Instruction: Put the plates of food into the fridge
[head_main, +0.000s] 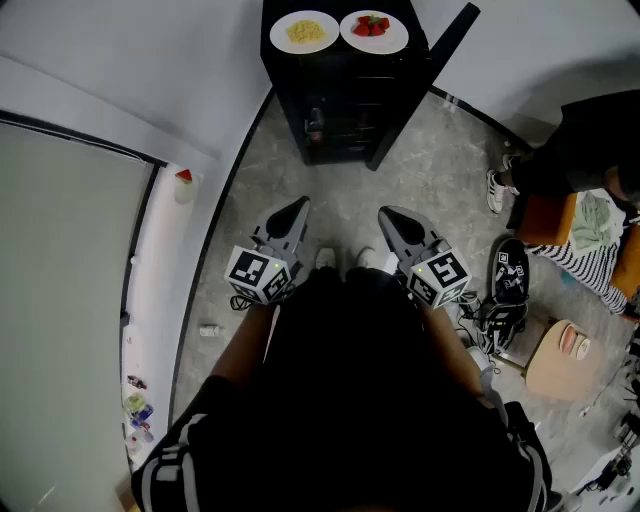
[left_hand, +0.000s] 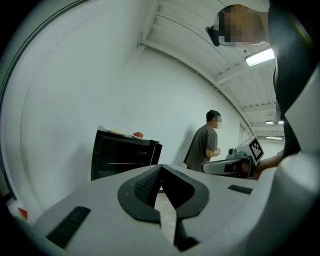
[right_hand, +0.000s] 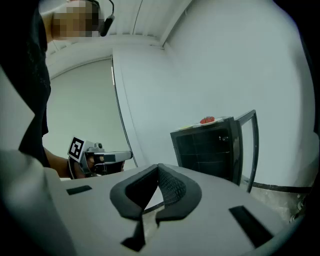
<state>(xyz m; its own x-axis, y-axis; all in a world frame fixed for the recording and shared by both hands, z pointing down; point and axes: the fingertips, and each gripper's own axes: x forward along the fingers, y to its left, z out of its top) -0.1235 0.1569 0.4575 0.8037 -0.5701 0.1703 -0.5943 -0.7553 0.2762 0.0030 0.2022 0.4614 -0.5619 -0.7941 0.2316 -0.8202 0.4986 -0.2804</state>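
1. Though both point toward the black mini fridge (head_main: 345, 110), well apart from it: left gripper (head_main: 299, 205) and right gripper (head_main: 386, 214), jaws pressed together on nothing.
2. On fridge top: plate of yellow food (head_main: 304, 32) near left edge, plate of red food (head_main: 374, 31) near right edge, just beside each other; kind of food unclear.
3. Fridge door (head_main: 452, 38) swung open at right; shelves inside dark, hard to make out.
4. From gripper views, plates mere slivers above top's front edge.

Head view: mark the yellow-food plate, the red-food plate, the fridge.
yellow-food plate (head_main: 279, 35), head view, bare white rim, left side.
red-food plate (head_main: 397, 40), head view, bare white rim, right side.
fridge (head_main: 345, 115), head view, open front with shelves.
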